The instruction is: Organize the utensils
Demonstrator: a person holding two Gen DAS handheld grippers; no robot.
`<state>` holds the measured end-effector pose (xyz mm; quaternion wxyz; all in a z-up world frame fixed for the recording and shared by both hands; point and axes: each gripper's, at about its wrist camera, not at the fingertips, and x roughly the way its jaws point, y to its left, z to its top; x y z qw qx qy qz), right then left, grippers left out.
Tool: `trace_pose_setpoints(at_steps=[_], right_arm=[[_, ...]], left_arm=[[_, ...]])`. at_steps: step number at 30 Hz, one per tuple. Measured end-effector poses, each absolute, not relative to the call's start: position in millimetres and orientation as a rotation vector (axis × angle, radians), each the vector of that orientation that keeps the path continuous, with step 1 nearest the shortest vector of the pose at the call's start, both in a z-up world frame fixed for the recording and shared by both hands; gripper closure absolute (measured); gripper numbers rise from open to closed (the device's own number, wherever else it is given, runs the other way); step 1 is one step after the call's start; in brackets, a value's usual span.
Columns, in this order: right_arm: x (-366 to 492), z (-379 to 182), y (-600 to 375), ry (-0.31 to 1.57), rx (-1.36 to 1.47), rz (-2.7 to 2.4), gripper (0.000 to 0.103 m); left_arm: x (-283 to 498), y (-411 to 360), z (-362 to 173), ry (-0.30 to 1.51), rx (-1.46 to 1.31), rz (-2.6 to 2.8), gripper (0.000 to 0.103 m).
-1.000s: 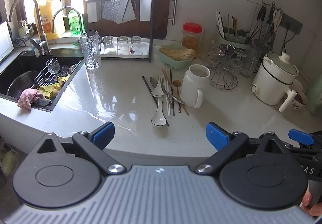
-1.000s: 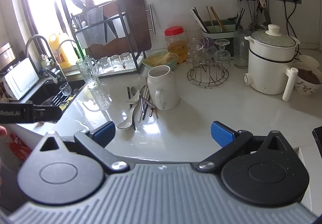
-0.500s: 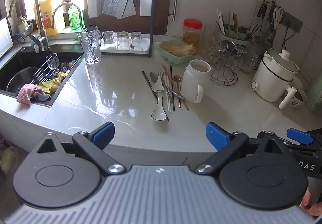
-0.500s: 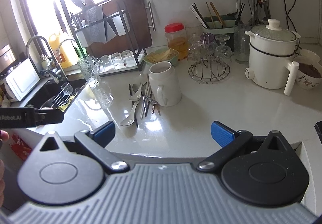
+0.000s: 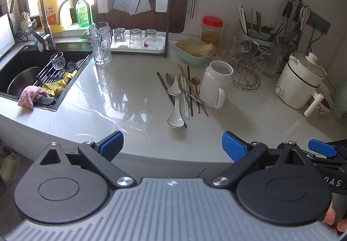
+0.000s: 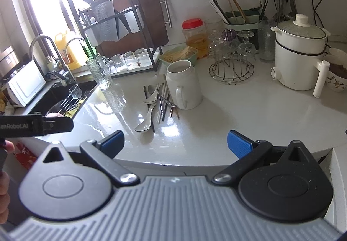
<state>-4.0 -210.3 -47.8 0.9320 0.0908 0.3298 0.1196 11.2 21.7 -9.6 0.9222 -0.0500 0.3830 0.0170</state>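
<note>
The utensil pile lies on the white counter just left of the white mug, touching its base; the pieces overlap, so only a white ceramic spoon, black chopsticks and a copper-coloured spoon read clearly (the thin metal items between them blur together). The mug's inside is hidden from both views. In the right wrist view the mug covers the far ends of the utensils.

The left hand-held gripper hovers off the counter's front edge, jaws wide apart and empty. The right hand-held gripper is posed likewise, spread and holding nothing, well short of the pile. Only fingertips of the person show, cut off at the frame corner.
</note>
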Motion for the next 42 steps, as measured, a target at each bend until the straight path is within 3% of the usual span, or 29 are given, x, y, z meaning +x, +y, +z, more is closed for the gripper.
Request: trace_pose_setpoints(at_steps=[28, 42], right_arm=[[48.0, -69.2, -177.8, 0.718, 0.183, 0.231, 0.003], [88.0, -87.0, -177.5, 0.714, 0.223, 0.16, 0.003]], left_arm=[[115.4, 54.7, -42.4, 0.895, -0.082, -0.007, 0.004], [167.1, 69.9, -98.0, 1.036, -0.074, -0.044, 0.004]])
